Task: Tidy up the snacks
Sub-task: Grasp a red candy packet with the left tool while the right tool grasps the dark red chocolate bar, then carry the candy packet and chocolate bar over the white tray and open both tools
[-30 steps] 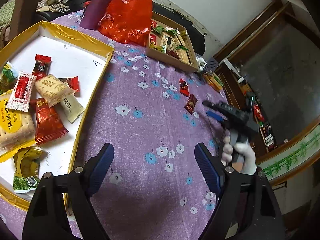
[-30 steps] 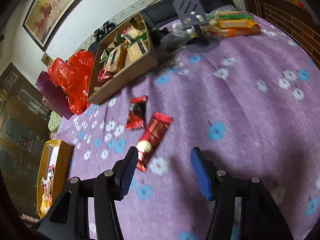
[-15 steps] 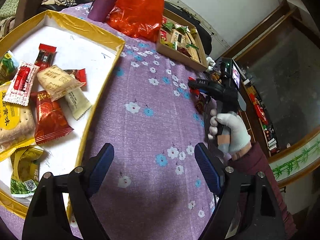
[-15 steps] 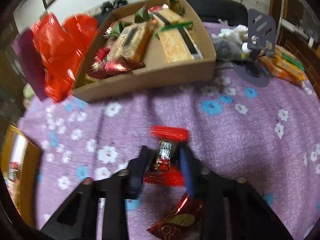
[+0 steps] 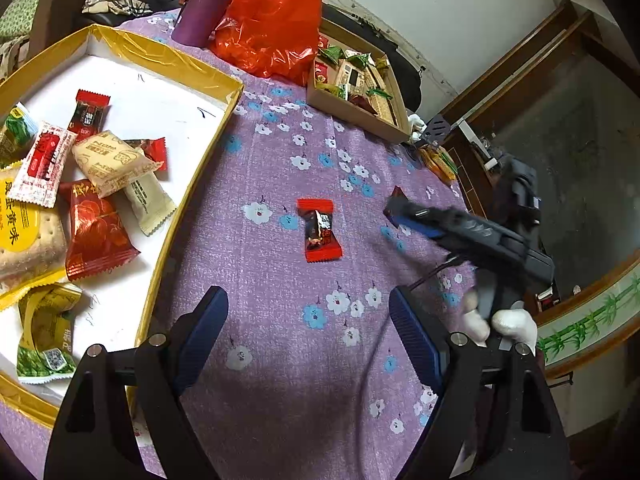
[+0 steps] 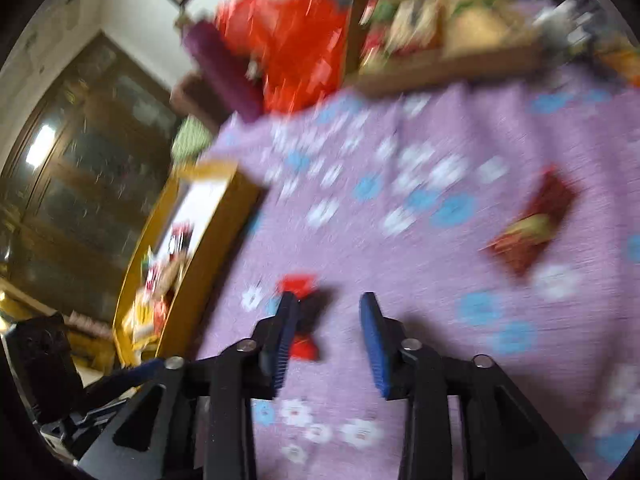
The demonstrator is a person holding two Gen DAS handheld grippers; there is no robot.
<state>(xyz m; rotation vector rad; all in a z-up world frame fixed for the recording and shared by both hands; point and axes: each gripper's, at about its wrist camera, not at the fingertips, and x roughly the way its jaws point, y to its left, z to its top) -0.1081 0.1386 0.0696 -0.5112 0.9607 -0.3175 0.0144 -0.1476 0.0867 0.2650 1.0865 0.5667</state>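
A red-and-black wrapped candy (image 5: 319,230) lies loose on the purple flowered cloth, between the gold-rimmed white tray (image 5: 192,68) of snacks and my right gripper (image 5: 394,210). In the blurred right wrist view the candy (image 6: 304,320) lies just beyond the left finger, and my right gripper (image 6: 328,312) is open and empty. My left gripper (image 5: 308,320) is open and empty above the cloth, nearer than the candy. A second red-and-gold snack (image 6: 528,228) lies to the right.
A brown cardboard box (image 5: 356,108) of snacks stands at the far side, beside a red plastic bag (image 5: 268,28) and a purple cylinder (image 5: 212,4). Orange packets (image 5: 438,160) and a dark stand (image 5: 436,130) lie near the table's right edge.
My right gripper carried the red-and-black candy toward the tray, opened and let it go on the cloth. It is now moving fast. The left gripper stayed open.
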